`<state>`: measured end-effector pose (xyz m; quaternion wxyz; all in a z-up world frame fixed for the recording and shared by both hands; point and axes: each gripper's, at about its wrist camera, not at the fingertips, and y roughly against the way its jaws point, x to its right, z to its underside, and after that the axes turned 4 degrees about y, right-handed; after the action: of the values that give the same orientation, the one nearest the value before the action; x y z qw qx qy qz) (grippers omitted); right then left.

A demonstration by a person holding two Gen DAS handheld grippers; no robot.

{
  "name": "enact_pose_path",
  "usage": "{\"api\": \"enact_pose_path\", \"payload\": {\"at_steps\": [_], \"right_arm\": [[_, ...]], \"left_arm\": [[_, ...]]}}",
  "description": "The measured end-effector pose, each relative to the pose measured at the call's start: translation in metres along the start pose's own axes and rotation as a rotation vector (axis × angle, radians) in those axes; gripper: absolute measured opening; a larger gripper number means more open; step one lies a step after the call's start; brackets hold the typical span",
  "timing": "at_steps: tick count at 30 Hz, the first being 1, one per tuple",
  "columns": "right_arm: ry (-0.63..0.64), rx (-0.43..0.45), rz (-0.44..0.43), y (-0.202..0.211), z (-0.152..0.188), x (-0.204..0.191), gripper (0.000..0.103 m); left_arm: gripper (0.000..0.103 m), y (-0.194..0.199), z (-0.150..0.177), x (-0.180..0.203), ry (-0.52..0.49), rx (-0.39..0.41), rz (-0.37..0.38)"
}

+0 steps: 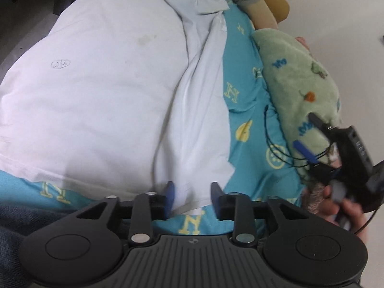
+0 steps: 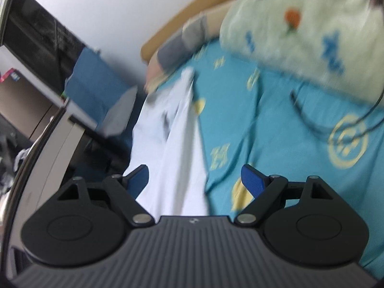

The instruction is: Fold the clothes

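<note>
Left hand-held gripper (image 1: 192, 189) gapes over white shirt's (image 1: 96, 84) hem edge.

white wall (image 2: 108, 12), tan headboard (image 2: 192, 12), teal patterned bedsheet (image 2: 276, 132), dark cabinet (image 2: 36, 36).

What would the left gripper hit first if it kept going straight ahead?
Probably the white shirt: the left gripper is open, and the shirt's hem lies between its fingers, on the teal sheet. Depth is unclear.
</note>
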<state>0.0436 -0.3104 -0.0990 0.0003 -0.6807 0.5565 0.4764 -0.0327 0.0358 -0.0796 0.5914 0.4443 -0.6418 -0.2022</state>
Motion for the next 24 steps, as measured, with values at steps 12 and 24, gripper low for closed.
{"api": "enact_pose_path", "payload": {"at_steps": [12, 24], "right_arm": [[0.372, -0.266, -0.035, -0.051, 0.051, -0.067, 0.075], [0.414, -0.176, 0.017, -0.090, 0.045, -0.083, 0.075]], "left_arm": [[0.053, -0.040, -0.087, -0.016, 0.108, 0.127, -0.044], [0.062, -0.136, -0.206, 0.019, 0.025, 0.215, -0.038]]}}
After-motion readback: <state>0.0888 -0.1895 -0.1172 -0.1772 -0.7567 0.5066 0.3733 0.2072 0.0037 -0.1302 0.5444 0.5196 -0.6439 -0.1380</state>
